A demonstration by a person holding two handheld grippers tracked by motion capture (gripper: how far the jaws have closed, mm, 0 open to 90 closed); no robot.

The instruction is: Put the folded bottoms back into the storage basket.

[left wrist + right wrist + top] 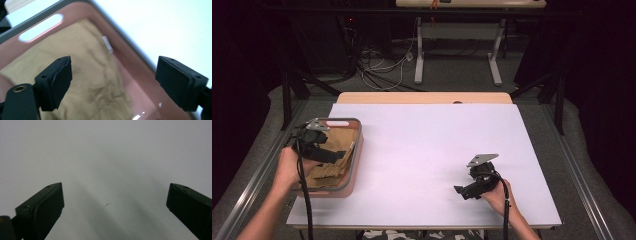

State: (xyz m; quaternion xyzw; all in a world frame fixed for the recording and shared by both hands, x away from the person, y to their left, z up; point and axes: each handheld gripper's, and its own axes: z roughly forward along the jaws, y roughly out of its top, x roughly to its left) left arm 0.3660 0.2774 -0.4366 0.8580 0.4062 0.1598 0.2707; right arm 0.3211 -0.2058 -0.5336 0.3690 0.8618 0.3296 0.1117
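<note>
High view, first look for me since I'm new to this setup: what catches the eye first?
The pink bin with a grey rim at the table's left edge, holding a crumpled tan cloth. The left claw hangs open above that cloth, nothing between its pads. Across the bare white tabletop, the right claw sits low near the front right, also open.
</note>
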